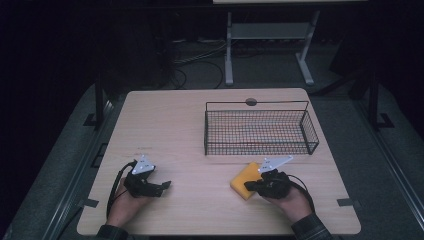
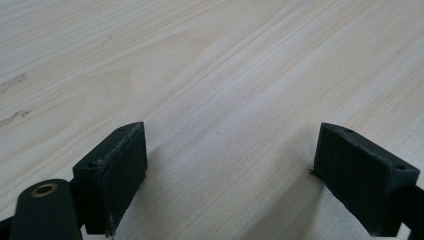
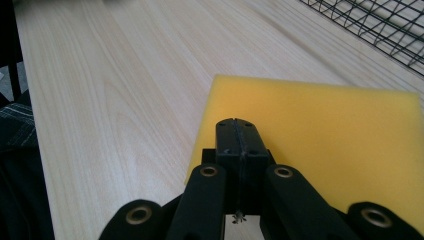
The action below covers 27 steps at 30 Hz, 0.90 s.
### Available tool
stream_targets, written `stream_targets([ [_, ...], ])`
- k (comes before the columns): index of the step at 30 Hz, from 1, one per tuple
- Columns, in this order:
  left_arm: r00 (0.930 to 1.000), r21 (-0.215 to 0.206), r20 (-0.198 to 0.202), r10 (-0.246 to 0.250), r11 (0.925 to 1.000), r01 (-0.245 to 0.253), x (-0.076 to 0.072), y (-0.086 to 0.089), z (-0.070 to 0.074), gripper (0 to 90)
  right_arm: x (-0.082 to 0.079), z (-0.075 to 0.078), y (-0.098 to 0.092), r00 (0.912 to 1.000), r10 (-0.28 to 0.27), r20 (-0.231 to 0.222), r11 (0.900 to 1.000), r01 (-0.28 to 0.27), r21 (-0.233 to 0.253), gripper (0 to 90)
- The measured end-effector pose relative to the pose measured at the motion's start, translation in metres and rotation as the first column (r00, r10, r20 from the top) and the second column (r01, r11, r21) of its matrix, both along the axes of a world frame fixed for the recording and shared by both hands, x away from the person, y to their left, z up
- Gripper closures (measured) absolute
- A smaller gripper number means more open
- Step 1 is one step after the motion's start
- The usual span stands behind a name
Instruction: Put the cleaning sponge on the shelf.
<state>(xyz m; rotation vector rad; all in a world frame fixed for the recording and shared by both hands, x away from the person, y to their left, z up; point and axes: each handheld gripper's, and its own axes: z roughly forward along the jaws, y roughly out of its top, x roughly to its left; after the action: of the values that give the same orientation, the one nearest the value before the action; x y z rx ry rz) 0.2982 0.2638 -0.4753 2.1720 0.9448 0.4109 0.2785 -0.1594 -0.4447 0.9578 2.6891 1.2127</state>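
A flat yellow sponge (image 1: 242,181) lies on the wooden table (image 1: 190,125), just in front of the wire basket (image 1: 309,131). My right gripper (image 1: 250,186) is at the sponge's near edge. In the right gripper view its jaws (image 3: 237,131) are pressed together over the sponge (image 3: 325,135), and nothing shows between them. My left gripper (image 1: 167,185) rests low at the front left of the table. Its fingers (image 2: 117,170) stand wide apart over bare wood in the left gripper view.
The black wire basket's mesh (image 3: 380,25) stands at the back right and looks empty. A small round grey disc (image 1: 251,102) sits behind it at the table's far edge. A metal stand (image 1: 229,55) is on the floor beyond the table.
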Motion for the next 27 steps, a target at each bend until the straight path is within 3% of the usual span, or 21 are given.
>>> stream_targets([
  [5, 1.0000, 0.002, 0.001, -0.001, 1.0000, 0.001, 0.000, 0.000, 0.000, 12.9, -0.004, 0.004, -0.011, 0.9988, -0.023, 0.042, 1.000, 0.023, 0.006, 87.3],
  [12, 1.0000, 0.003, 0.001, -0.001, 1.0000, 0.001, 0.000, 0.000, 0.000, 12.9, 0.001, 0.007, -0.045, 0.9887, -0.134, 0.067, 0.991, 0.135, -0.012, 89.8],
  [19, 1.0000, 0.002, 0.001, -0.001, 1.0000, 0.001, 0.000, 0.000, 0.000, 12.9, 0.008, -0.002, -0.068, 0.9768, -0.211, 0.038, 0.976, 0.212, -0.050, 89.9],
  [27, 1.0000, 0.001, -0.001, 0.000, 1.0000, 0.000, 0.000, 0.000, 0.000, 12.9, 0.017, -0.014, -0.066, 0.9800, -0.199, 0.009, 0.975, 0.199, -0.094, 89.9],
])
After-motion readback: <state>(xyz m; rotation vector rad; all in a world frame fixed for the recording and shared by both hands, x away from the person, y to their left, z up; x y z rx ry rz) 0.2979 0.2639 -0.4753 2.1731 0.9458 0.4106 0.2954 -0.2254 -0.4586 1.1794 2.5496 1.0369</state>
